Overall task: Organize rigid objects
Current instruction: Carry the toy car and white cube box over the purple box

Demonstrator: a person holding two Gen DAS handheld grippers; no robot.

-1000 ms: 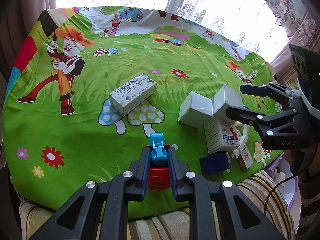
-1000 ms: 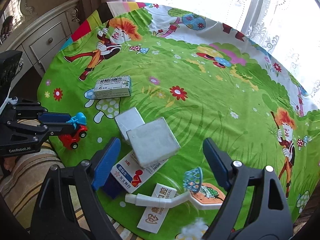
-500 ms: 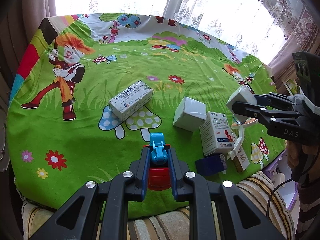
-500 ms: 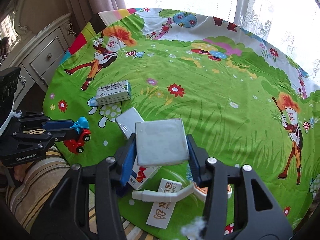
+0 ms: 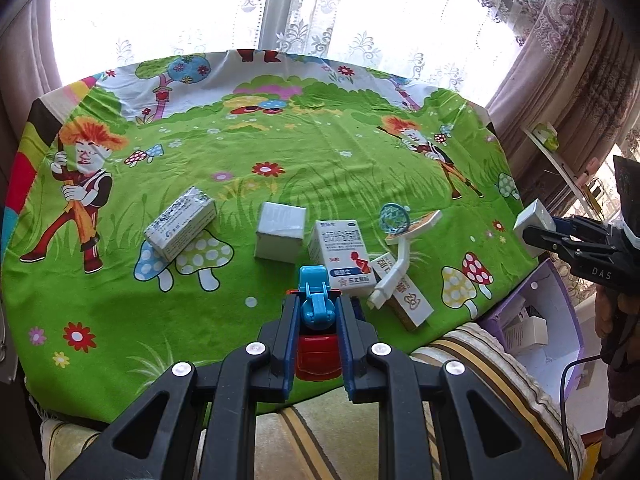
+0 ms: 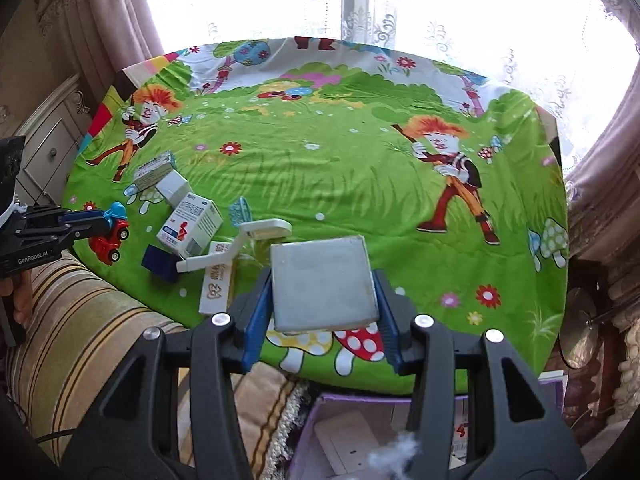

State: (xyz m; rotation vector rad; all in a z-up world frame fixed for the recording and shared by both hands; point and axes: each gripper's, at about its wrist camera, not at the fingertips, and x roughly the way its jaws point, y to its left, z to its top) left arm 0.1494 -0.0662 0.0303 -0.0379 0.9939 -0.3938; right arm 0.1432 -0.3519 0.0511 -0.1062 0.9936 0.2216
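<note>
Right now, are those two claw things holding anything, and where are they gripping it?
Yes. The left gripper pinches a red and blue toy car by its sides. The right gripper clamps a grey-white box across two opposite sides.

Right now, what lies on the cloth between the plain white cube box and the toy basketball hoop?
In the left wrist view, the white medicine box with the red figure stands between the white cube box and the toy basketball hoop.

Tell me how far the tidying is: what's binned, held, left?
Done: some boxes already lie in the purple bin.
In hand: right gripper holds a white box near the bin; left gripper holds the toy car.
Left on the tablecloth: three boxes, mini basketball hoop, flat packet, dark blue block.
</note>
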